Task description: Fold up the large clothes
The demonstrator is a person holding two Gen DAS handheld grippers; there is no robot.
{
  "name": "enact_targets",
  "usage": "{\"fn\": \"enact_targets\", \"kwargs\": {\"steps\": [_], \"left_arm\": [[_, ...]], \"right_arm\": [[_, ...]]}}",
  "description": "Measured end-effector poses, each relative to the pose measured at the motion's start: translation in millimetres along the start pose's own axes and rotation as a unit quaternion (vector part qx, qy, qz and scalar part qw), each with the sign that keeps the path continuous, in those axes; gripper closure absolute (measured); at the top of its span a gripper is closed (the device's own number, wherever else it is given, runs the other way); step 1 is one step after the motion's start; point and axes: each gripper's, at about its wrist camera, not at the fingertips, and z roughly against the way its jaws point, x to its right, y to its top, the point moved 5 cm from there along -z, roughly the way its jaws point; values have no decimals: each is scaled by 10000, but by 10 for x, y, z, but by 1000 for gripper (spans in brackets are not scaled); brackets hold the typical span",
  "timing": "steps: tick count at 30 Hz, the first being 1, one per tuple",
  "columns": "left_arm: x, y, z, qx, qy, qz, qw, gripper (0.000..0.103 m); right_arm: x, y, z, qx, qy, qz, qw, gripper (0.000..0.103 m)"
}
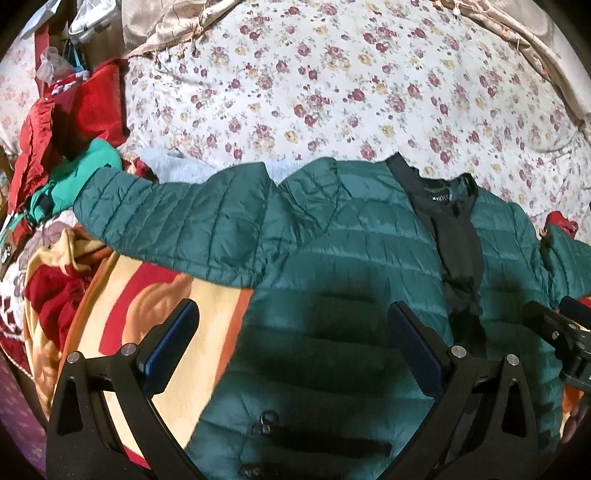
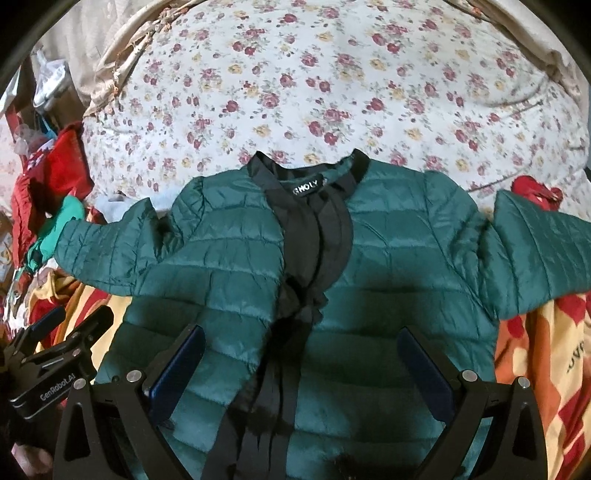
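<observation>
Two handheld grippers hover side by side over a dark green quilted puffer jacket [image 2: 388,236] that lies spread out, front side up, on a bed. The left gripper [image 1: 291,328] has its two blue-padded fingers spread wide apart, holding nothing, above the jacket's lower left side near the hem. The right gripper [image 2: 303,350] is likewise spread wide and empty, above the jacket's middle, where the black front placket [image 2: 314,229] runs down from the collar. A small label [image 2: 306,191] with white lettering sits inside the black collar. Both sleeves stretch outward to either side: the left sleeve [image 1: 155,206] reaches toward a heap of red and bright green clothes [image 1: 62,147], and the right sleeve [image 2: 535,243] angles off toward the bed's edge. The jacket's upper part rests on a white bedsheet [image 1: 332,74] printed with small red and yellow flowers, while its lower part lies over a blanket [image 1: 147,295] patterned in cream, orange and red. A beige fringed fabric [image 1: 177,26] borders the far side of the bed.
</observation>
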Motion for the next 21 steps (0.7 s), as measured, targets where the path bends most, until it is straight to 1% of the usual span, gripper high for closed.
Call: {"fn": "enact_targets", "kwargs": {"steps": [13,18,21], "left_arm": [[-56,235,-266,101,68,58,9999,1],[-71,298,-414,71,15,82,9999,1],[-82,333,-517,45,60,94,9999,1]], "right_arm": [[5,251,-270,87,-100,38,9999,0],[-46,312,-378,295,-63,95,9995,0],[-52,340,-501,219,-57,48,9997,0]]}}
